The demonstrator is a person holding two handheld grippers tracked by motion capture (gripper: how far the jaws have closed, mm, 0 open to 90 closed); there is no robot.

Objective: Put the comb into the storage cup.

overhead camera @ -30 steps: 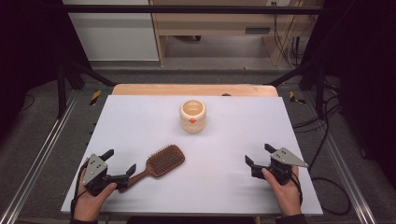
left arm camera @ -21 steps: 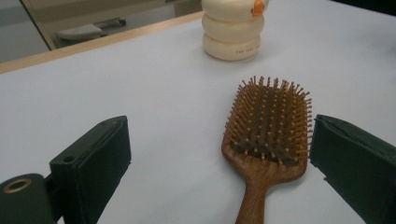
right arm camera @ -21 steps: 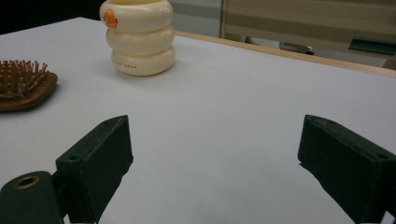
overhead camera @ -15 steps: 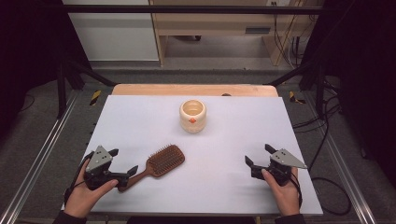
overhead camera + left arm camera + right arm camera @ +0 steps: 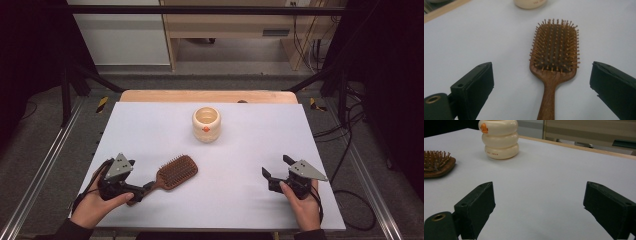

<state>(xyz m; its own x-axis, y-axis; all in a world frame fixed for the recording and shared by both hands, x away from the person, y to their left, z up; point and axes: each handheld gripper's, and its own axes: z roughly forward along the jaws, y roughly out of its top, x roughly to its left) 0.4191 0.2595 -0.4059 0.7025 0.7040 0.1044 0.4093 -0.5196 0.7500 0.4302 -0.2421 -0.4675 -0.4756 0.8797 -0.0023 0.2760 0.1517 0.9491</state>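
White table (image 5: 150, 125) w/ a wooden paddle hairbrush (image 5: 172, 173) lying bristles-up near the front-left, head pointing toward mid-table, handle toward the person's left hand (image 5: 95, 205). Left gripper (image 5: 142, 189) sits right at the handle end; in the left gripper view its jaws are spread wide, one each side of the handle, not touching it, brush (image 5: 554, 57) centred between them w/ bare table either side. Cream ribbed jar (image 5: 206, 124) w/ an orange mark on its side stands upright mid-table toward the far edge, well apart from the brush. Right gripper (image 5: 276, 170) is held low at the front-right by the right hand (image 5: 302, 205), jaws spread, nothing between them, just bare table. Right gripper view: jar (image 5: 499, 138) far left, brush head (image 5: 437, 163) at the left edge.
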